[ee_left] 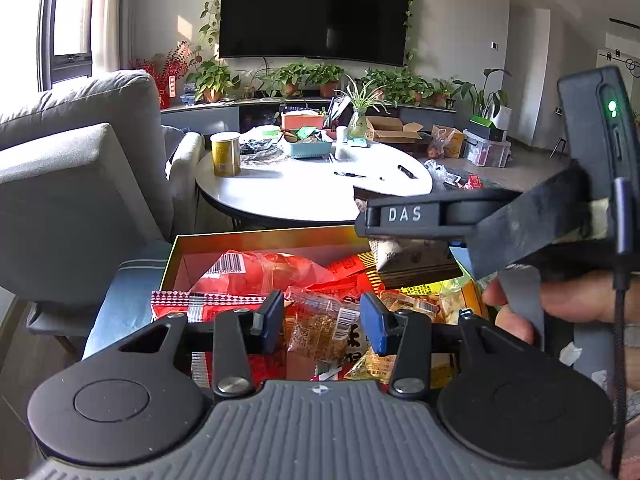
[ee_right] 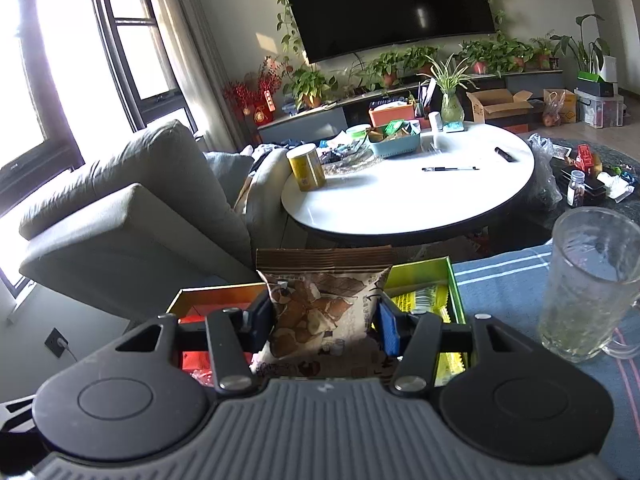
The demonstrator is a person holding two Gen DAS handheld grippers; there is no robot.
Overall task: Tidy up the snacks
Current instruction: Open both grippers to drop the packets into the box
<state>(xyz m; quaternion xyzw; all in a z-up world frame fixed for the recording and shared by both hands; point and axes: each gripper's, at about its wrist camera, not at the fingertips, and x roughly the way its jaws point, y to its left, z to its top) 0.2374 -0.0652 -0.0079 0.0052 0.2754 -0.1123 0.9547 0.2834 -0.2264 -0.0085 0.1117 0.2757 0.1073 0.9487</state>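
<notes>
Box already packed with snacks; right gripper clamps brown packet above it, left gripper jaws apart, empty.

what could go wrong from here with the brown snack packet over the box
1. The right gripper pinches the brown snack packet only by its soft sides, so it may slip or get crushed.
2. The glass mug stands close on the right of the snack box; a sideways swing could topple it.
3. The box already looks heaped with red packets, so a dropped packet might slide over the rim.
</notes>
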